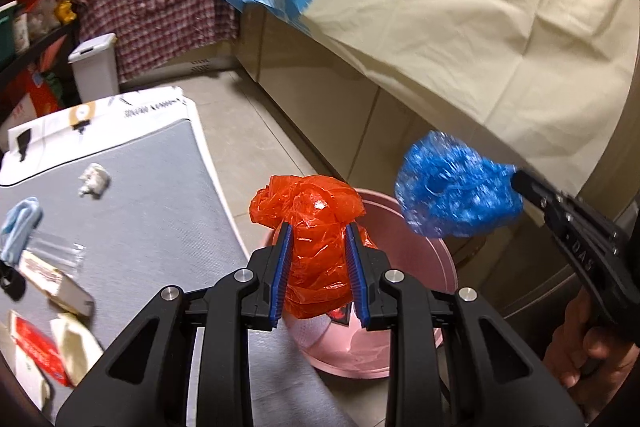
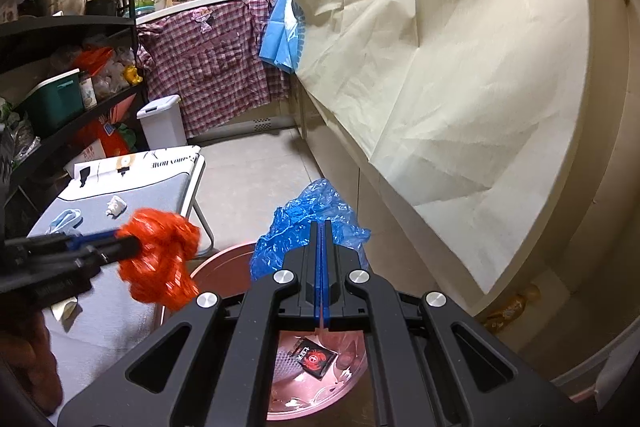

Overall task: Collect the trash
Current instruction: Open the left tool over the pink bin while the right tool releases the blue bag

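A: Nearest in the left wrist view, what has the left gripper (image 1: 318, 263) got?
B: Its blue pads are clenched on a crumpled orange plastic bag (image 1: 312, 227), which bulges out above the fingertips at about 12 o'clock.

A: And the right gripper (image 2: 325, 267)?
B: Pinched almost flat on a crumpled blue plastic bag (image 2: 310, 227). Seen from the left camera, that bag hangs at 2 o'clock of the orange one, apart from it.

A: What lies under them?
B: A pink basin (image 1: 424, 267) on the floor, under both bags. In the right wrist view a small black packet with a red emblem (image 2: 314, 359) lies inside it.

A: Off to 9 o'clock?
B: A grey-topped table (image 1: 160, 211) with a white crumpled wad (image 1: 94, 179), a light blue face mask (image 1: 18, 227) and a red-and-white wrapper (image 1: 36, 347).

A: Farther back?
B: A white lidded bin (image 1: 94, 67) at 10 o'clock, then a plaid cloth (image 1: 160, 7) hanging from the counter; a cream sheet (image 1: 480, 27) drapes at 1 o'clock
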Demonstrator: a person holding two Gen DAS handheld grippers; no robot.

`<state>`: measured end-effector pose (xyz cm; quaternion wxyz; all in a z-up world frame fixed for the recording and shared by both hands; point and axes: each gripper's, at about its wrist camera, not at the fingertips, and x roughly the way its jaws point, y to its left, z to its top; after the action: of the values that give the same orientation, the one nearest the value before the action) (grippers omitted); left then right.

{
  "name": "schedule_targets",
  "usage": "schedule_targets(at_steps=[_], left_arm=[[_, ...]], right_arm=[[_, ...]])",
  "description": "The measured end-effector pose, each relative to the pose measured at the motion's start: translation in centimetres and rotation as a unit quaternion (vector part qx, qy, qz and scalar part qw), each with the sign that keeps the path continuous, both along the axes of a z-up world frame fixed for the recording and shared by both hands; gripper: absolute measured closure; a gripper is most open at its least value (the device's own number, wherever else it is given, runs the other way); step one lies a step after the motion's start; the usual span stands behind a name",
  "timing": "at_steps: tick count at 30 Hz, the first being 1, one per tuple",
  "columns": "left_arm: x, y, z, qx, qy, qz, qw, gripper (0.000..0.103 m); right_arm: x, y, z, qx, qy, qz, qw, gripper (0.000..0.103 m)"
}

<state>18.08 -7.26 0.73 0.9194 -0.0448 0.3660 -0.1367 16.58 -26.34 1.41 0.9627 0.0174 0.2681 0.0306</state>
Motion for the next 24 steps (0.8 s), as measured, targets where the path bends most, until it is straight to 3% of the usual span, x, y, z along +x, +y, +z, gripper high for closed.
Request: schedule_targets(at_steps=[6,8,9,18,24], left_arm=[[0.4,-1.2,-2.0,-0.003,0.02,-0.015,0.9997,0.069],[0.4,-1.0,-2.2,-0.012,0.024,-0.016,0.9995,0.065],[0.4,-0.9,-2.2,-0.014,0.024,-0.016,0.9995,0.065],[-1.8,1.0,-1.5,-0.015,0.017,-0.002,0.9997,0.065],[-4.1,3.4,0.8,-0.012,-0.002,0.014,0.9998,0.065]], right_arm=[[1.1,-0.2,-0.8,0.003,0.022,-0.004,1.0,0.093],[1.2,-0.2,-1.0,0.003,0.024,-0.008,1.0,0.069],[1.2,-0.3,-1.0,0.005,0.022,-0.008,1.0,0.067],[0.9,0.4,-1.0,-0.001,0.013,0.006,1.0,0.066],[0.3,1.0,-0.7,-0.006,0.004,0.022,1.0,0.066]])
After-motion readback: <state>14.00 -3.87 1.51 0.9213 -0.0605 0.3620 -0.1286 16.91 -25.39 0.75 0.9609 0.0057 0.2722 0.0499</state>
